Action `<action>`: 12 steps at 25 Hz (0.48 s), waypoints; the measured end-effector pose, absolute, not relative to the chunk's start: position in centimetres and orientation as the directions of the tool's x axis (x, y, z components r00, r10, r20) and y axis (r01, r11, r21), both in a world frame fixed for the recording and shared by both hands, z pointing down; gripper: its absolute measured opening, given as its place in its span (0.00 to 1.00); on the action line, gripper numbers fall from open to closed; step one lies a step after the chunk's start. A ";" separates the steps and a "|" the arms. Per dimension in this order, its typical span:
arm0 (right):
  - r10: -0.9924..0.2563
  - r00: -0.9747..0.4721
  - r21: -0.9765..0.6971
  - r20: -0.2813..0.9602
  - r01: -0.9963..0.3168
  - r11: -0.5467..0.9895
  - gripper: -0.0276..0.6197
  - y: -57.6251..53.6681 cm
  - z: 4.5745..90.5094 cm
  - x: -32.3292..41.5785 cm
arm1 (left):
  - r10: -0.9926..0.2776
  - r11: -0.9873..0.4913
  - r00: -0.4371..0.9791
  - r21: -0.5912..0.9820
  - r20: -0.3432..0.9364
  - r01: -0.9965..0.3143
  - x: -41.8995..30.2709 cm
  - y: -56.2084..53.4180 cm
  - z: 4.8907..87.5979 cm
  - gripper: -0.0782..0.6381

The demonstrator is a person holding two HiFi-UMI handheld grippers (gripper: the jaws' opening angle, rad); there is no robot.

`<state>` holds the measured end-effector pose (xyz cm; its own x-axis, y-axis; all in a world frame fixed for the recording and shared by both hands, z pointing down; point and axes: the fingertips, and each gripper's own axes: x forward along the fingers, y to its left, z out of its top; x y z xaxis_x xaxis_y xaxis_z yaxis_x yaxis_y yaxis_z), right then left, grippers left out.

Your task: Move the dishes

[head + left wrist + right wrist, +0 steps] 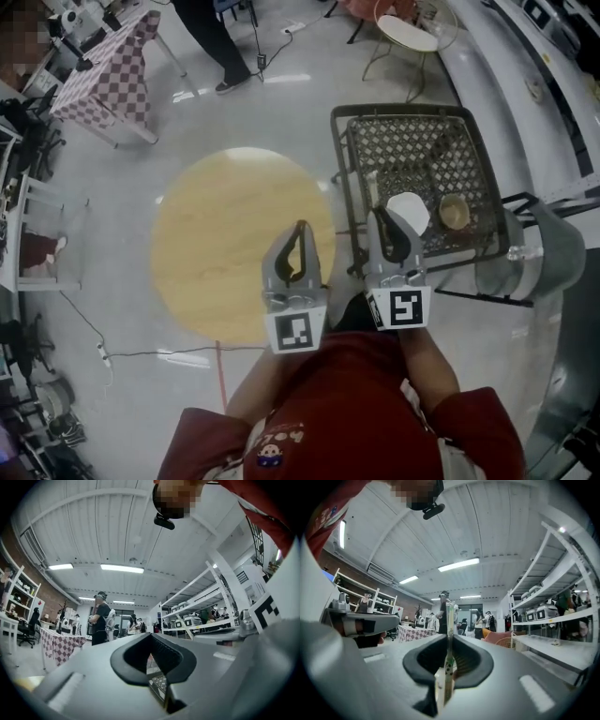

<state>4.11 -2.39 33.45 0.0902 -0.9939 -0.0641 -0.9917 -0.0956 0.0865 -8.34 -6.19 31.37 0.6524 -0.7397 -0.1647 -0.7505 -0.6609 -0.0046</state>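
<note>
A: Head view first. What does the dish look like?
B: A small white plate (411, 212), seen partly face-on. It sits at the tip of the right tool (384, 221) and shows against the mesh of the wire basket (412, 141). A brown bowl (455, 213) lies in the basket just beside it.
A: And the left tool (301, 231)?
B: It is over the edge of the round wooden tabletop (216, 225), with its jaws together.
A: What does the left gripper view show?
B: The left tool (151, 637) is closed, with its pads meeting at the tips and nothing between them.
A: And the right gripper view?
B: The plate (446, 667) stands edge-on, a thin pale rim with small dark dots. The right tool (449, 638) is clamped on it, its jaws only a sliver apart and one pad on each face.
</note>
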 end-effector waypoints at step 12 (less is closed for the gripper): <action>-0.936 0.347 0.072 -0.059 -0.934 -0.350 0.10 3.5 33.5 16.2 | -0.579 -0.809 0.797 0.000 -0.171 -0.588 3.7 -3.6 31.3 0.12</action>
